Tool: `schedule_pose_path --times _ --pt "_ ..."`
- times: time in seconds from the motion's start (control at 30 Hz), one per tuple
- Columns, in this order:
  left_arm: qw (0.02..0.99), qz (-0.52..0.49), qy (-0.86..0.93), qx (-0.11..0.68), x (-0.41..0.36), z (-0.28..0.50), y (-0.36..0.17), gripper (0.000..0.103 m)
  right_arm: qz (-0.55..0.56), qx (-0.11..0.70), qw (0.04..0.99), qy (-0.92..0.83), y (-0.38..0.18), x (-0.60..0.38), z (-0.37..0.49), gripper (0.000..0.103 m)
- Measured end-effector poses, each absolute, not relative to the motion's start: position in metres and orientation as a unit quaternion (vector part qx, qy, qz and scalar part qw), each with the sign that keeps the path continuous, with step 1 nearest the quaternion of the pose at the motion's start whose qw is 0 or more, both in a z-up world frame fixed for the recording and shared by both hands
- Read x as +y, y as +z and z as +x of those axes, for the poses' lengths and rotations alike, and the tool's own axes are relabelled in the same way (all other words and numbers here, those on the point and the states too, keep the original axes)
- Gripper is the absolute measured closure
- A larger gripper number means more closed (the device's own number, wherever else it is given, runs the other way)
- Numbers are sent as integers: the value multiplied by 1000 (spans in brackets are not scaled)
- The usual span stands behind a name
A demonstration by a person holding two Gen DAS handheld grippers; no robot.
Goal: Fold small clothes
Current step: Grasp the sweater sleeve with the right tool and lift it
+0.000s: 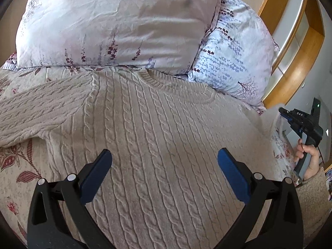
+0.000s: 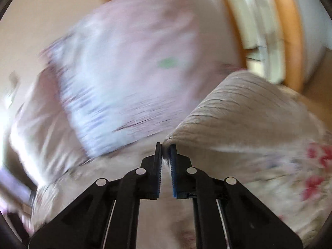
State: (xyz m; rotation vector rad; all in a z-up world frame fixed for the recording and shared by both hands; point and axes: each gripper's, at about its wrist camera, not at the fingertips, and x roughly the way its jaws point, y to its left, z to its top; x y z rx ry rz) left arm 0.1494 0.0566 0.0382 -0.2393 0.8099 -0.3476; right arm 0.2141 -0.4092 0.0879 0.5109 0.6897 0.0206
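Observation:
A beige cable-knit sweater [image 1: 155, 114] lies flat on the bed, neck toward the pillows, one sleeve stretched out to the left. My left gripper [image 1: 165, 151] hovers over its lower body, jaws wide open, nothing between the blue pads. My right gripper [image 2: 166, 148] is shut on a pinch of the sweater's [image 2: 238, 114] edge, and the knit rises in a tented fold to the right of the fingers. The right wrist view is blurred by motion. In the left wrist view a hand [image 1: 307, 157] holds that gripper at the sweater's right side.
Two floral pillows [image 1: 116, 25] [image 1: 228, 58] lie just beyond the sweater's neck. A curved wooden headboard [image 1: 290, 47] stands behind them at the right. The floral bedspread [image 1: 16, 161] shows left of the sweater.

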Motion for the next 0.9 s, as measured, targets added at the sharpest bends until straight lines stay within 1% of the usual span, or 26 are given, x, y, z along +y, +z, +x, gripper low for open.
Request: schedule_pose_path --times 0.07,0.13,0.23,0.3,0.37,0.4,0.43,0.47,0.5,0.57,0.67,0.77,0.83,0.9 --pt "899 -114 -168 387 55 149 38 2 224 351 907 62 86 -373 219 95" --pt "899 -113 -170 388 54 148 38 2 191 389 894 114 71 -328 225 95" --pt "898 -110 -174 389 52 146 38 2 156 446 870 140 42 -289 233 95" --pt "898 -107 -175 389 53 145 39 2 158 473 854 146 29 -280 234 95" --pt "898 -104 -177 389 54 143 39 2 179 488 842 144 25 -285 229 89" --pt "899 -103 -178 388 55 143 39 2 208 489 834 147 29 -294 223 72" --pt "899 -103 -179 386 56 142 40 2 226 484 832 147 33 -301 217 49" --pt "899 -105 -179 385 58 142 40 2 258 467 834 139 41 -316 207 42" --pt "898 -109 -181 385 59 142 40 2 277 454 836 131 45 -327 202 39" --pt "896 -121 -185 386 62 144 40 2 349 428 828 98 52 -363 191 39" --pt "891 -141 -194 385 66 145 38 2 446 414 793 23 37 -420 184 40" --pt "883 -162 -203 391 69 147 37 2 483 414 771 -40 21 -451 183 42" --pt "879 -175 -204 394 73 148 37 2 496 405 765 -65 14 -465 184 52" --pt "879 -182 -201 393 77 148 38 2 500 395 767 -84 14 -474 185 54"
